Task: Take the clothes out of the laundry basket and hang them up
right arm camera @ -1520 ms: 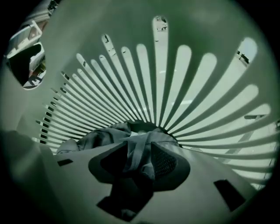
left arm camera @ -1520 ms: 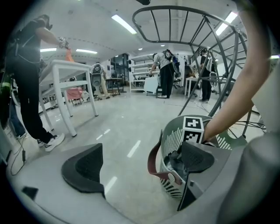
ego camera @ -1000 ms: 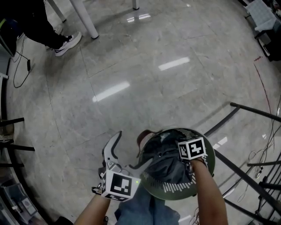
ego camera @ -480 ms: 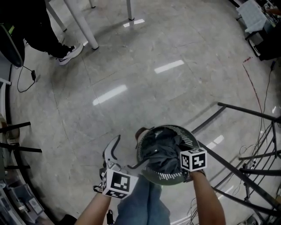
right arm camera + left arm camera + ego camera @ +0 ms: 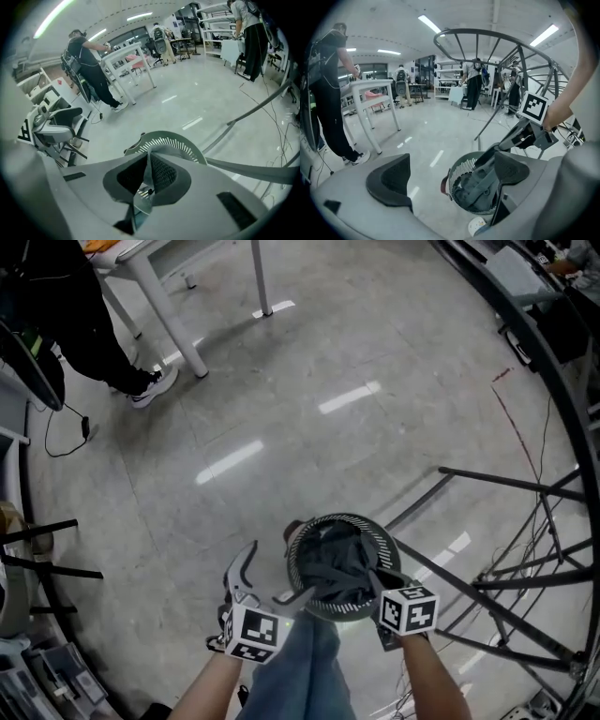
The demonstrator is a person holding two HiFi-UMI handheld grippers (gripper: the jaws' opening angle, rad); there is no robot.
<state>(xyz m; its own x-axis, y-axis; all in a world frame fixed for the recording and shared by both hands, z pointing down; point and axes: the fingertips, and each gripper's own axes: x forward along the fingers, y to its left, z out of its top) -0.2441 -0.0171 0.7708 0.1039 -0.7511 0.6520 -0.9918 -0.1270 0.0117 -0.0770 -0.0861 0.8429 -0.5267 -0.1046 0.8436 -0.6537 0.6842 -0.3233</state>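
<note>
Right claw [image 5: 149,180] pinches a thin fold of grey garment [image 5: 330,561] above the laundry basket [image 5: 174,138], left claw [image 5: 450,176] wide and empty; so slight a hold could slip.

Dark green laundry basket [image 5: 375,532] with pale slotted wall; dark grey clothes [image 5: 336,559]. Black-and-white square markers on light grey left gripper [image 5: 270,576] and right gripper [image 5: 147,176], black pads. Pale grey glossy floor [image 5: 281,381], white light streaks. Blue jeans [image 5: 305,671]. White table legs [image 5: 169,320].

left claw [image 5: 450,177] spread, right claw [image 5: 149,174] — clamped
</note>
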